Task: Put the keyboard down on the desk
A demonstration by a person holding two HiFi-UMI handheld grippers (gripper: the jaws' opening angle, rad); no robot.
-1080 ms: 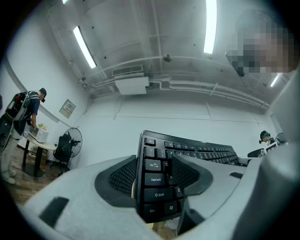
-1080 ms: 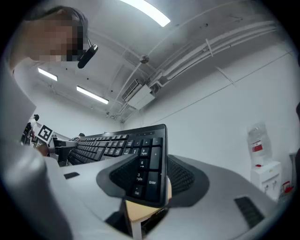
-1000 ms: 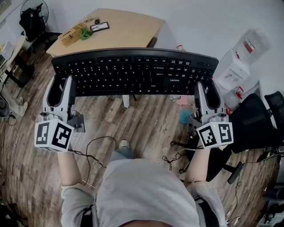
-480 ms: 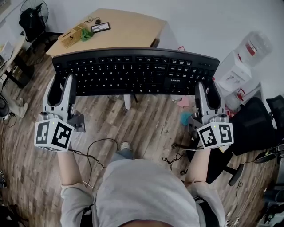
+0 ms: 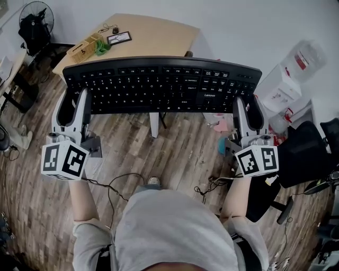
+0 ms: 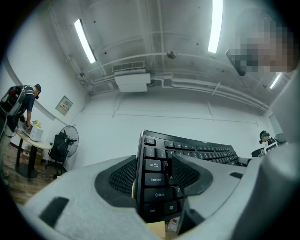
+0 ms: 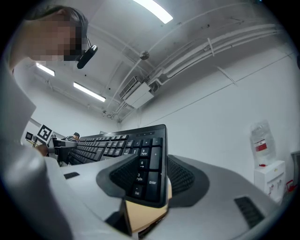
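Left claw [image 5: 72,99], right claw [image 5: 248,102] clamp keyboard [image 5: 159,84] ends midair

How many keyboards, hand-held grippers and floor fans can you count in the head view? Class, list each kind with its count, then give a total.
keyboard: 1
hand-held grippers: 2, the left hand-held gripper and the right hand-held gripper
floor fan: 1
Total: 4
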